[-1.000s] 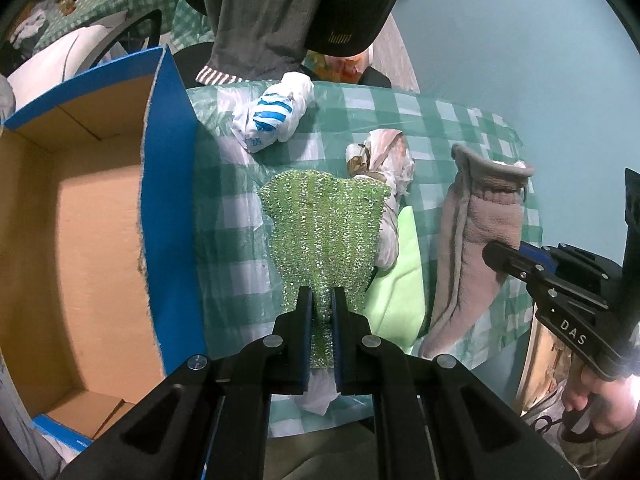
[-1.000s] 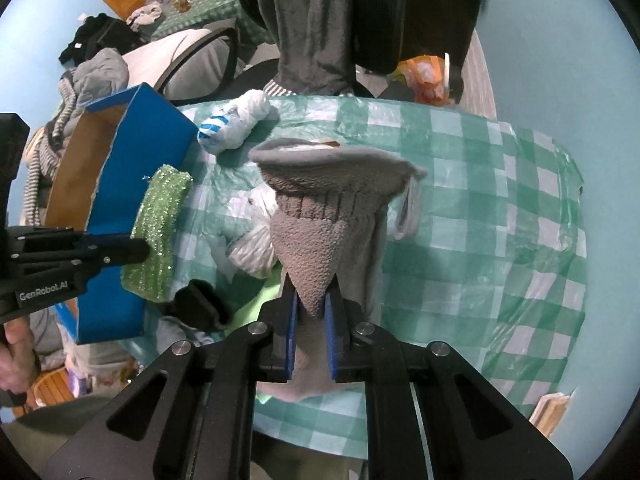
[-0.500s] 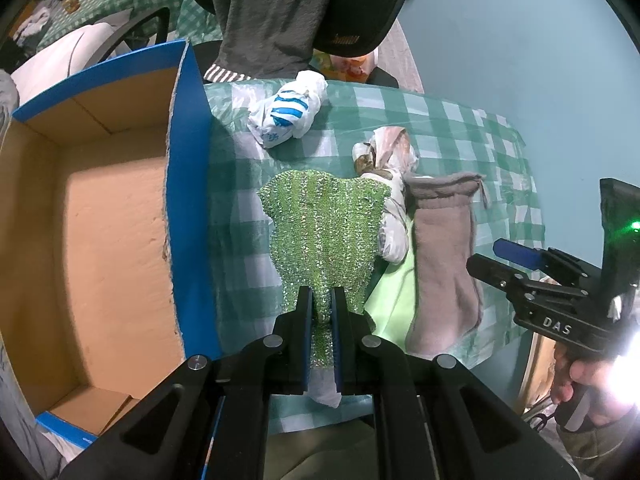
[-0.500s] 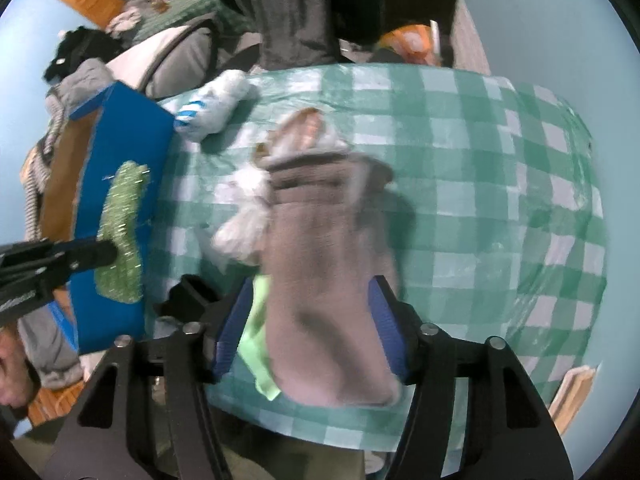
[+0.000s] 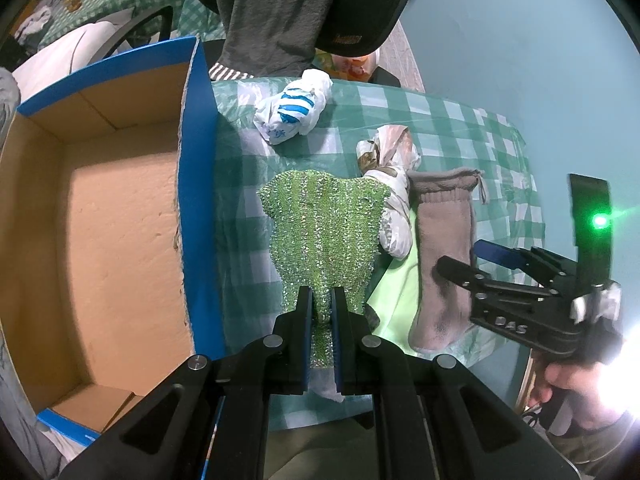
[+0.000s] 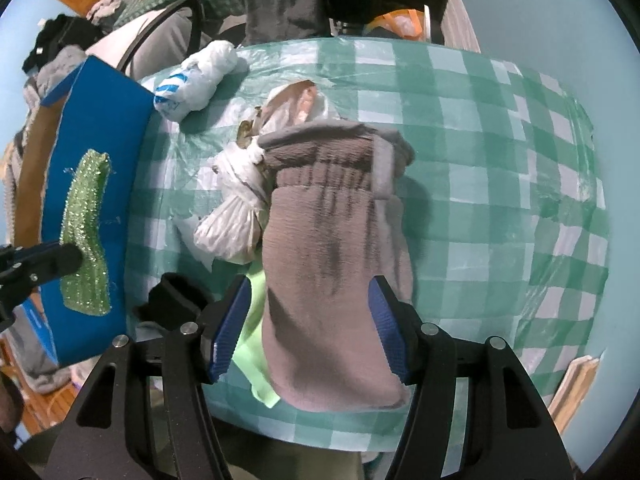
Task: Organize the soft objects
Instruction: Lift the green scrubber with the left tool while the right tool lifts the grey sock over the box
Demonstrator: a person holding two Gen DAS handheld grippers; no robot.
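Note:
My left gripper (image 5: 321,312) is shut on a sparkly green cloth (image 5: 326,232) and holds it up over the checked table, beside the blue cardboard box (image 5: 196,208). The cloth also shows in the right wrist view (image 6: 86,232), in front of the box wall (image 6: 100,128). My right gripper (image 6: 308,328) is open, its jaws either side of a grey-brown sock (image 6: 332,280) that lies flat on the table. The sock also shows in the left wrist view (image 5: 442,256), with the right gripper (image 5: 472,256) just to its right.
A white-and-blue plastic bundle (image 5: 292,112) lies at the table's far edge. A knotted white bag (image 6: 240,208) and a light green cloth (image 6: 256,344) lie left of the sock. A chair with dark clothing (image 5: 288,12) stands behind the table (image 6: 500,184).
My right gripper opened and let the sock drop flat onto the table. My left gripper has kept the green cloth and moved slightly toward the box.

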